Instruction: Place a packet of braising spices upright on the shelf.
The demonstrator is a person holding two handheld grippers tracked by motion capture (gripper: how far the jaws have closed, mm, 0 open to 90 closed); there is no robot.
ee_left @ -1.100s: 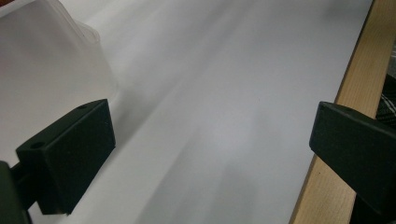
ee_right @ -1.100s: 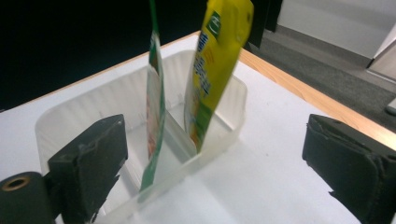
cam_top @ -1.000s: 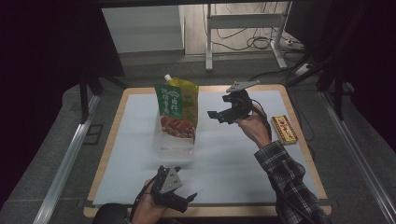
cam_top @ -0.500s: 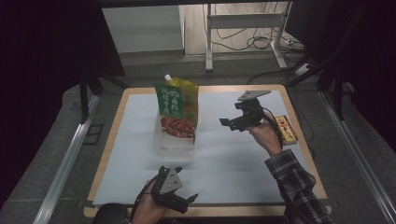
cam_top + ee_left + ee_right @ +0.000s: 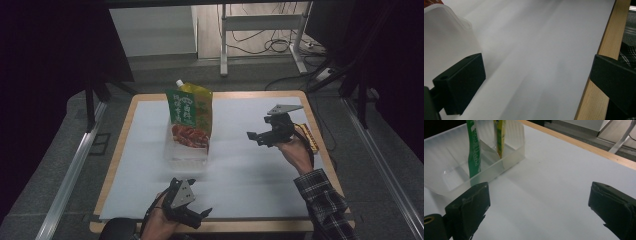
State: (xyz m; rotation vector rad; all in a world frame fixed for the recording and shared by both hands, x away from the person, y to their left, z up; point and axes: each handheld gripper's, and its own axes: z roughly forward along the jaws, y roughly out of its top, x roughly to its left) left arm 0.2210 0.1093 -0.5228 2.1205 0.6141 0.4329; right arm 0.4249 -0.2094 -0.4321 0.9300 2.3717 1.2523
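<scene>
In frosted plastic bin (image 5: 186,150), glossy spouted pouch (image 5: 190,117) upright; both grippers' fingers wide, empty

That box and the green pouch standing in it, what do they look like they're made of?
The box looks like frosted, see-through plastic: the pouch shows dimly through its cloudy walls. The pouch seems to be glossy printed plastic film, thin and flexible, with a small white spout at one top corner, probably hard plastic.

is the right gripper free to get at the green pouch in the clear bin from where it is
Probably yes. The right gripper is open and empty, held above bare white sheet to the side of the clear bin. Nothing lies between them, and the green pouch stands upright well above the bin's rim.
</scene>
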